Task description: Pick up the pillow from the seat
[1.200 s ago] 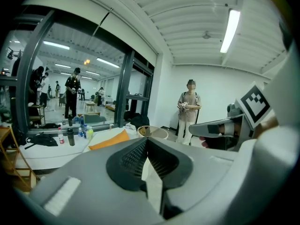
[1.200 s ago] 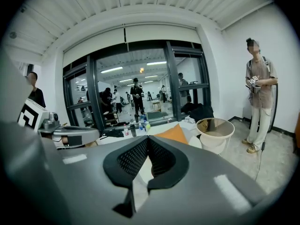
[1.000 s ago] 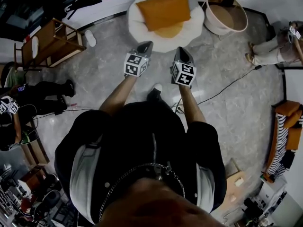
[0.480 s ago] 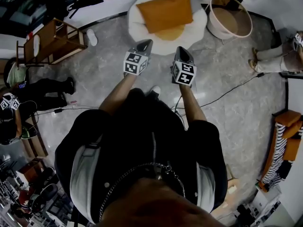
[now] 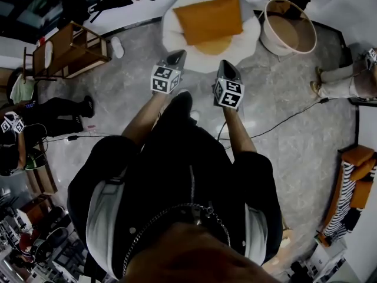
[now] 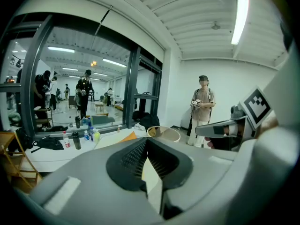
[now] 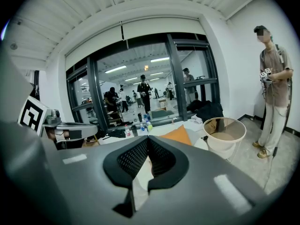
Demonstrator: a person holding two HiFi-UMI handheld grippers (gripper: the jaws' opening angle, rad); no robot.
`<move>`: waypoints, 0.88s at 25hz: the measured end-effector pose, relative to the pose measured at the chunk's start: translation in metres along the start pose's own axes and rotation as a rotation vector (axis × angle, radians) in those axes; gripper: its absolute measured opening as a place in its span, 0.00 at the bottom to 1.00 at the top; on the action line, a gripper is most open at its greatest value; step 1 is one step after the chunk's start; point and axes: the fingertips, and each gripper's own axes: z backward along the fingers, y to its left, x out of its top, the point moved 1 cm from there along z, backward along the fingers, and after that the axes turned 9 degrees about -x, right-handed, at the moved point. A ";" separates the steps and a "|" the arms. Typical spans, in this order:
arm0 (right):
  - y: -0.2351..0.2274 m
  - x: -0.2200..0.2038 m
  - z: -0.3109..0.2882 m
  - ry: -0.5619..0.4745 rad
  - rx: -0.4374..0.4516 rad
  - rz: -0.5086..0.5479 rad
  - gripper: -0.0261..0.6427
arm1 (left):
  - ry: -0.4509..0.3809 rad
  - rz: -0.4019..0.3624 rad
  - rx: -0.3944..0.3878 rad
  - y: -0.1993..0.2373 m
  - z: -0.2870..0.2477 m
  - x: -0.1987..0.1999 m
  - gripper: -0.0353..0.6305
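Note:
An orange pillow [image 5: 207, 19] lies on a round white seat [image 5: 250, 31] at the top of the head view. Its corner shows as an orange wedge [image 7: 178, 135] in the right gripper view and as a small orange tip [image 6: 125, 137] in the left gripper view. My left gripper [image 5: 178, 57] and right gripper [image 5: 225, 67] hang side by side just short of the seat's near edge, both pointing at it. Both are shut with nothing between the jaws. Neither touches the pillow.
A round beige tub [image 5: 287, 28] stands right of the seat. A wooden chair [image 5: 65, 50] is at the left, a cable [image 5: 283, 121] runs across the floor. A person [image 7: 273, 88] stands at the right. Bottles [image 7: 143, 123] line the white ledge behind the seat.
The seat and pillow have drifted slightly rightward in the head view. A dark shoe has come forward between the grippers. Both grippers stay shut at about the same spot in the picture.

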 end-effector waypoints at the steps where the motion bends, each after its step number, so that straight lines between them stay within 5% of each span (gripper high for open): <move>1: -0.002 0.002 0.000 0.000 -0.003 0.001 0.04 | 0.001 0.001 0.001 0.001 -0.002 0.000 0.07; 22: -0.048 0.048 -0.109 0.015 0.032 0.071 0.04 | -0.036 0.058 0.071 0.062 -0.106 0.009 0.07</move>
